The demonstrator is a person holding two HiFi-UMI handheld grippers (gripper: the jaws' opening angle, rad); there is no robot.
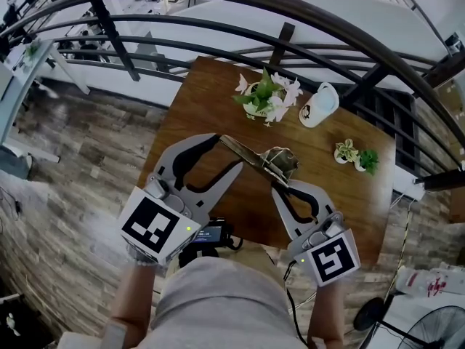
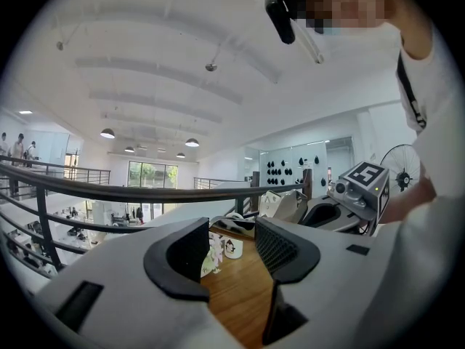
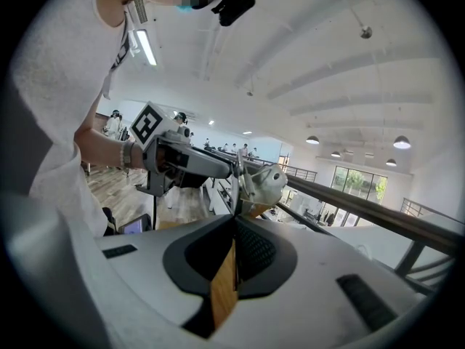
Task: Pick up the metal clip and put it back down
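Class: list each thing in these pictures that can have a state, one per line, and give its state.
left tongs: open, nothing between them
right tongs: shut on the metal clip
metal clip: clamped in the right tongs, apparently raised off the table
mug: standing upright on the table
flower pot: upright on the table, in bloom

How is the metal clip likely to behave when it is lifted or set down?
Probably stiff: the metal clip juts out straight from the right tongs above the table. Likely light, since a thin-edge pinch carries it. Its smooth metal may slip or swivel.
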